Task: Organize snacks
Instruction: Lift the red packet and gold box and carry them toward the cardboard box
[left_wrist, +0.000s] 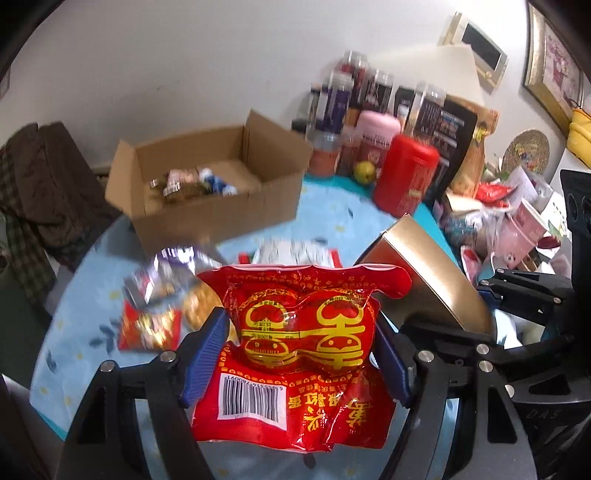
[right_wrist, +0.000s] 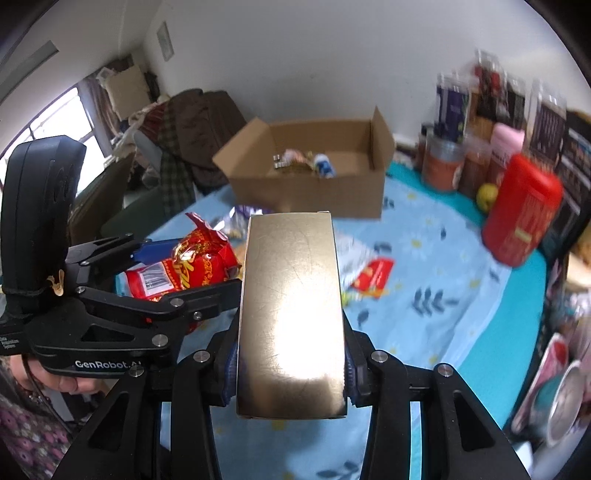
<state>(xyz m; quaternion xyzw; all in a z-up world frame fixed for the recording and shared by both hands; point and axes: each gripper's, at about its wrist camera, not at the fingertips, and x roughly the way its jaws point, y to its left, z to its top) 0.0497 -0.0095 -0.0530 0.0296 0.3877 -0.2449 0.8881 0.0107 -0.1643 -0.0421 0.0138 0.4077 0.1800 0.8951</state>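
Observation:
My left gripper (left_wrist: 301, 354) is shut on a red snack bag (left_wrist: 295, 350) with gold characters and a barcode, held above the table. The bag also shows in the right wrist view (right_wrist: 184, 266). My right gripper (right_wrist: 291, 365) is shut on a flat gold box (right_wrist: 291, 314), held above the table beside the left gripper; the box also shows in the left wrist view (left_wrist: 432, 277). An open cardboard box (left_wrist: 207, 184) with several small snacks inside stands at the far side of the table; it also shows in the right wrist view (right_wrist: 314, 177). Loose snack packets (left_wrist: 155, 317) lie on the blue cloth.
A red canister (left_wrist: 406, 173), a pink jar (left_wrist: 378, 129), a yellow fruit (left_wrist: 365, 171) and several tall jars stand at the back right. Clutter of bags and cups (left_wrist: 517, 221) crowds the right edge. A red packet (right_wrist: 373, 277) lies mid-table. Dark clothes (right_wrist: 192, 125) hang on a chair behind.

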